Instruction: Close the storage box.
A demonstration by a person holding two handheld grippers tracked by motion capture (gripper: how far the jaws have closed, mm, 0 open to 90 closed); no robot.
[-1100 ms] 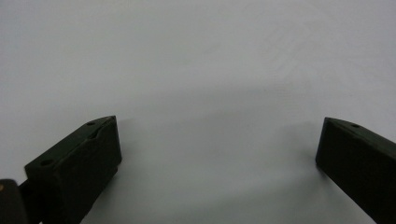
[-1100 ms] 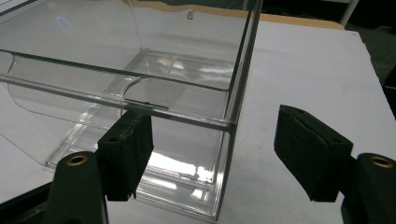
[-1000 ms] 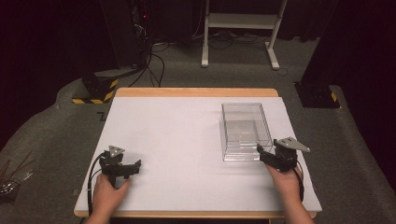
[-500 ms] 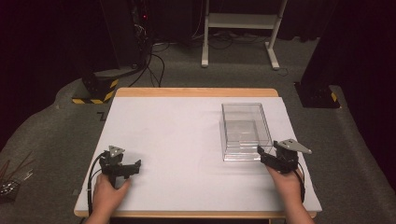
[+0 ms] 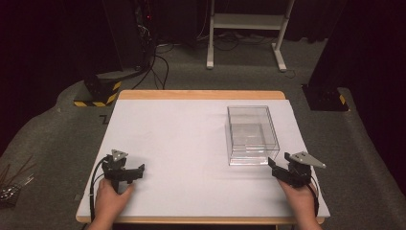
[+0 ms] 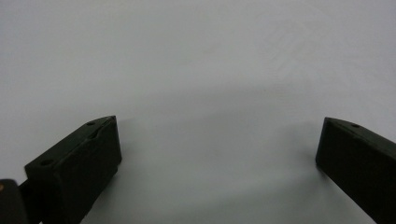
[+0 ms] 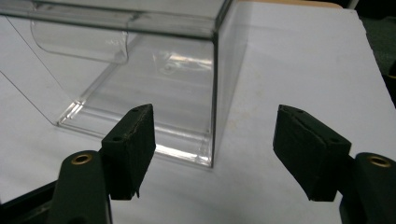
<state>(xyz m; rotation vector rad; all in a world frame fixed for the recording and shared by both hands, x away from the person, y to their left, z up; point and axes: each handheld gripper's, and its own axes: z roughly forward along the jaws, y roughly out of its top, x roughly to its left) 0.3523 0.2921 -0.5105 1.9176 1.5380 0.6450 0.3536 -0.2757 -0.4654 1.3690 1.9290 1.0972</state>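
Almost nothing changed against the earlier pictures: left hand-held gripper parked at the same near-left spot of the white table, jaws spread wide, nothing but bare surface between them in the left gripper view. Clear plastic box unmoved on the right half of the table, upright, open at the top, seemingly empty. Right hand-held gripper likewise in place, just beside the box's near right corner and apart from it, jaws spread; seen from the right gripper view, that near corner edge standing between and beyond the two pads, no contact. Judged from this: work not yet begun, a pause before a first reach, most likely toward the box with the right side.

Counted, left to right: one left hand with one hand-held gripper, one table, one clear box, one right hand with one hand-held gripper. No loose objects on the table besides the box.
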